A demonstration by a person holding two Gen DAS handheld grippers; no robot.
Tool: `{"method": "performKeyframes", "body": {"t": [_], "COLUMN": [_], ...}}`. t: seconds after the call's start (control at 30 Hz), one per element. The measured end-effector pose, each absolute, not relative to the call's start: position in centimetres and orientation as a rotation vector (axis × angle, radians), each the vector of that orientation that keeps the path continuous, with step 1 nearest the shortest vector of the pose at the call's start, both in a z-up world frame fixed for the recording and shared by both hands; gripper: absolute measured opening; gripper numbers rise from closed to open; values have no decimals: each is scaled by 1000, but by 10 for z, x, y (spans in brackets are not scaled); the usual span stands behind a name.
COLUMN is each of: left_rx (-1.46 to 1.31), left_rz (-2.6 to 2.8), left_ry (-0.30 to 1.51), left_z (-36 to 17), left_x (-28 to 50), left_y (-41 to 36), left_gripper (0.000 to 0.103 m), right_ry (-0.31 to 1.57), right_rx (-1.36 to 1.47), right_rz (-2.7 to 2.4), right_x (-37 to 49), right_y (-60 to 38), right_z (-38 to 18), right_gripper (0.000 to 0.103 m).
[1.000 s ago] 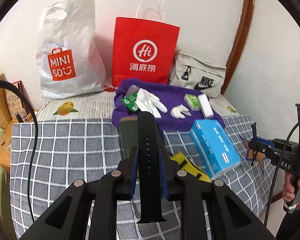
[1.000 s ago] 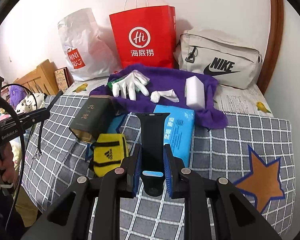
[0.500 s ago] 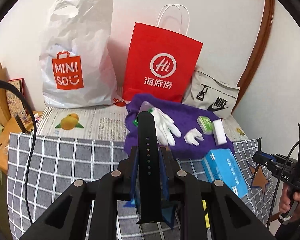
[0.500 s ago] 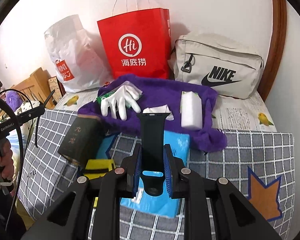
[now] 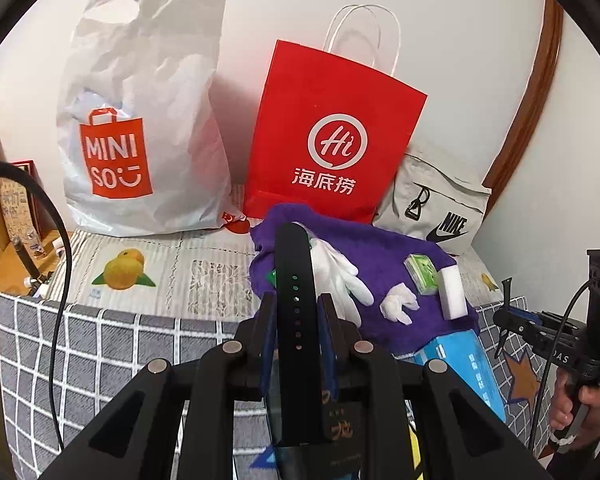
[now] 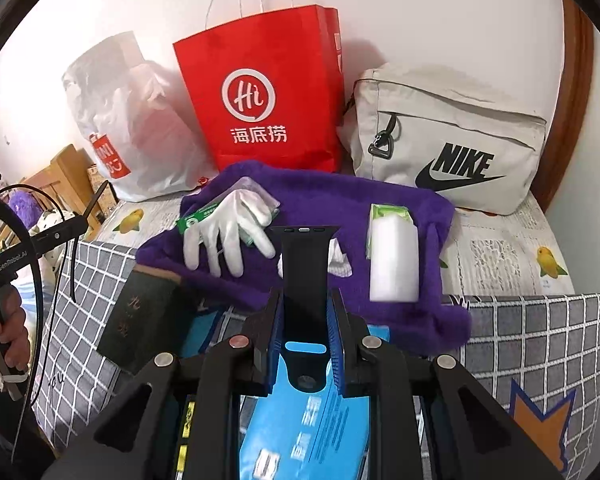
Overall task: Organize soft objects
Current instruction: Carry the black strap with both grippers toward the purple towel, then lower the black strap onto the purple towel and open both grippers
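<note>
A person stands at a bed covered with a grey checked blanket (image 5: 112,344), a two-fingered tool in each hand. The left tool (image 5: 296,322) pinches a black watch strap with holes (image 5: 294,280) upright between its blue pads. The right tool (image 6: 303,322) likewise pinches a second black strap piece (image 6: 303,264), its connector end pointing up.

Ahead, toward twelve o'clock, a purple towel (image 6: 340,196) lies spread on the bed. On it rest a white glove (image 6: 228,228), a crumpled white tissue (image 5: 398,306), a small green packet (image 5: 422,274) and a white sponge block (image 6: 394,264). Behind, against the wall, stand a white Miniso plastic bag (image 5: 140,120), a red paper bag (image 6: 268,92) and a beige Nike pouch (image 6: 452,148). Below the right tool sits a blue tissue pack (image 6: 300,440); at nine o'clock from it lies a dark green box (image 6: 140,316).

Likely risks: each strap is held only by a narrow pinch across its width, so a tilt or bump could let it twist or slip out onto the clutter below. The two tools are near each other, and the cables trailing from them could snag. If a strap is lowered onto the towel, it may nudge the glove or tissue out of place. The red bag's mouth is high and narrow, so dropping a floppy strap inside could miss.
</note>
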State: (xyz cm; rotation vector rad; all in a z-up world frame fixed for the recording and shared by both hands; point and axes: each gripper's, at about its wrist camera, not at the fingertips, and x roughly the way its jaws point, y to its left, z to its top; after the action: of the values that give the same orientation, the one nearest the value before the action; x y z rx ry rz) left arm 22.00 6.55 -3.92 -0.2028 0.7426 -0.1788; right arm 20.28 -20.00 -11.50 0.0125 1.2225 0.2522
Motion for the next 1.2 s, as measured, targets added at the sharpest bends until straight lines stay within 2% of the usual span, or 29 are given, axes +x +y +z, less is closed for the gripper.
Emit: {"method": "performKeyframes", "body": {"t": [0.6, 1.2], "left_rx": [-217, -166], "left_rz": [-220, -290], "left_ry": [795, 835], "left_z": [-64, -72], "left_x": [269, 299], "left_y": [59, 22], "left_gripper": [19, 20], "right_ry": [1288, 1479], "right_rx": [-20, -66], "right_rz": [204, 276], "right_x": [266, 294], "right_y": [-207, -197], "right_z": [-175, -242], "right_gripper": [21, 21]}}
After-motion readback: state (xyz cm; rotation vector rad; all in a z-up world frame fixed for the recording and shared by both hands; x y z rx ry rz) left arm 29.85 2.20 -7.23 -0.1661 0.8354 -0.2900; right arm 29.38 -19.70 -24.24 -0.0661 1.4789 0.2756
